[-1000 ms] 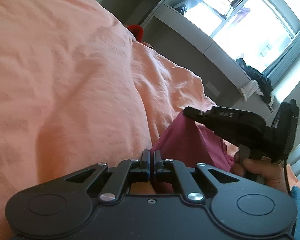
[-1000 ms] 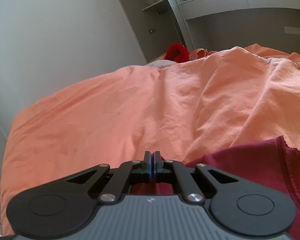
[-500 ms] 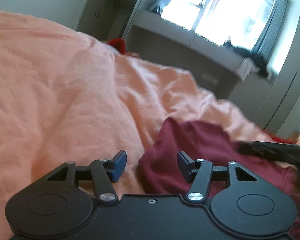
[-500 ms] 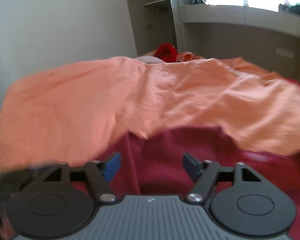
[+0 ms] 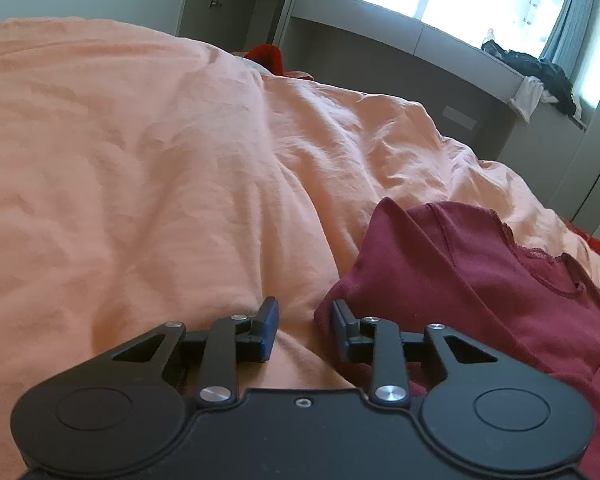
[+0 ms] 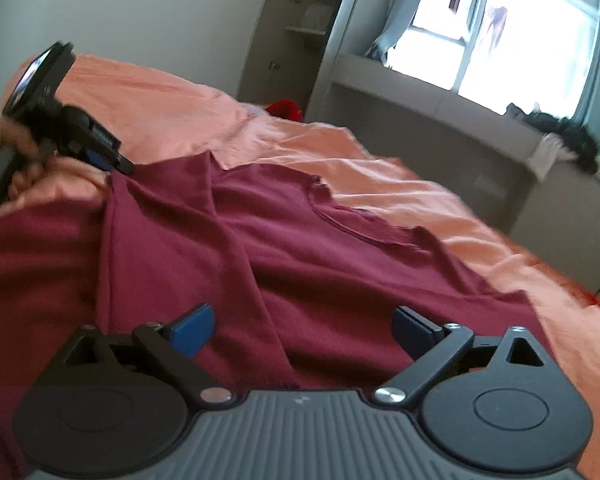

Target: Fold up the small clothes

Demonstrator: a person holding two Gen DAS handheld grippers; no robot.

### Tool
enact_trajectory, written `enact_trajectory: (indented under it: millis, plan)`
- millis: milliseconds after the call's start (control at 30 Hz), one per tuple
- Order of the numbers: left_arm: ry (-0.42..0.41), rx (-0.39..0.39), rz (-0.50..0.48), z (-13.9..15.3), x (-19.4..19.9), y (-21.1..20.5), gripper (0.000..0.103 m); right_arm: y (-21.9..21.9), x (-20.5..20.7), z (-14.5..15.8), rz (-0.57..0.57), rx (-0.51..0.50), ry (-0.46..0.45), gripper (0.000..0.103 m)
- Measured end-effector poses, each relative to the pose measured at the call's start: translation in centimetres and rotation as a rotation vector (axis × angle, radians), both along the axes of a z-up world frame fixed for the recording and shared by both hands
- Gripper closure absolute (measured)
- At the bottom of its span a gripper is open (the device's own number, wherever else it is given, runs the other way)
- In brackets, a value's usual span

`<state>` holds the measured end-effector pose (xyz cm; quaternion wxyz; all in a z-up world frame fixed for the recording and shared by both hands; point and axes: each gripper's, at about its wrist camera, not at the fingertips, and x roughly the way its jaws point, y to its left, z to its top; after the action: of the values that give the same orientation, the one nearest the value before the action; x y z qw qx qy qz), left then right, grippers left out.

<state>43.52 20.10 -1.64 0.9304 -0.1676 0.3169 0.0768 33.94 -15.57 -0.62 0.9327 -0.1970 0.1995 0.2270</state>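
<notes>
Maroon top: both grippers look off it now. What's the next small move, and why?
Probably bring the left gripper a touch right onto the maroon top corner and pinch it. Its jaws are closing with only the orange sheet between them; the cloth edge sits at its right pad. The right gripper is opening above the top, gripping nothing, and the top lies creased, not yet folded.
</notes>
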Motion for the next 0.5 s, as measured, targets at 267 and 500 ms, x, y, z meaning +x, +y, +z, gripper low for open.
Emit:
enact_trajectory:
  millis: [267, 500]
  plan:
    - [-0.093, -0.013, -0.012, 0.8, -1.0, -0.2, 0.056, -3.7, -3.1, -0.3, -0.070, 0.100, -0.061, 0.000]
    - [-0.159, 0.125, -0.124, 3.0, 1.7, -2.2, 0.033, -6.4, -6.4, -0.5, -0.106, 0.227, -0.121, 0.000]
